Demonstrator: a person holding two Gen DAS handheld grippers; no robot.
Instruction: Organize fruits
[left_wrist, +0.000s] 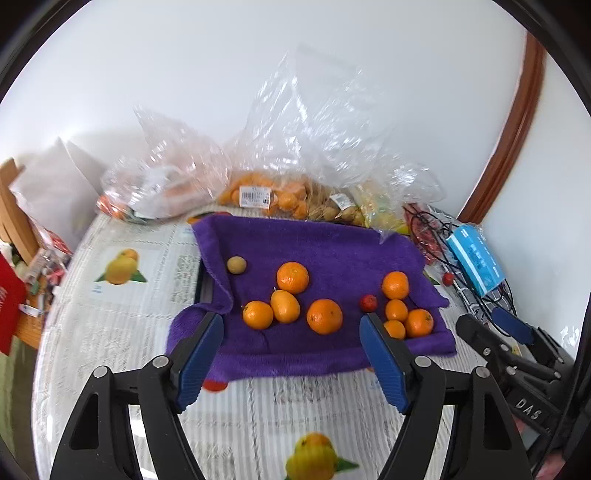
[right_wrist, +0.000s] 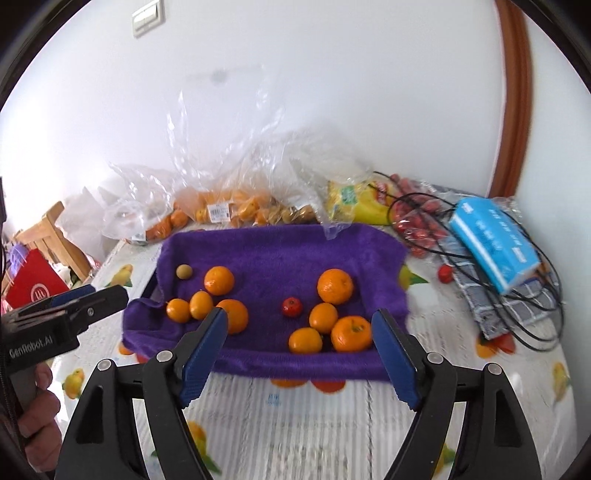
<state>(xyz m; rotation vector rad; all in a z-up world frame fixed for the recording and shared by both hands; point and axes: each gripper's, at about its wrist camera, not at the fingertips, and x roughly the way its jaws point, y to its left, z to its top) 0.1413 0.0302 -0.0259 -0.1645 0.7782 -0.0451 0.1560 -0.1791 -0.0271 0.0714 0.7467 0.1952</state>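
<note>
Fruit spread on fuzzy purple towel (left_wrist: 317, 243); both tongs spread wide, holding nothing.

Left gripper (left_wrist: 291, 325) and right gripper (right_wrist: 299, 325) poised over towel's near edge, ribbed blue pads (right_wrist: 203, 354) on black arms. Glossy round oranges (left_wrist: 324, 316) in two loose clusters, left and right; small red fruit (right_wrist: 291, 306) between; dull tan ball (left_wrist: 236, 265) at far left. Crinkled clear plastic bags (left_wrist: 295, 122) behind, on fruit-print tablecloth (left_wrist: 122, 310).

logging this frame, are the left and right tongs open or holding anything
Left tongs: open, holding nothing.
Right tongs: open, holding nothing.
</note>
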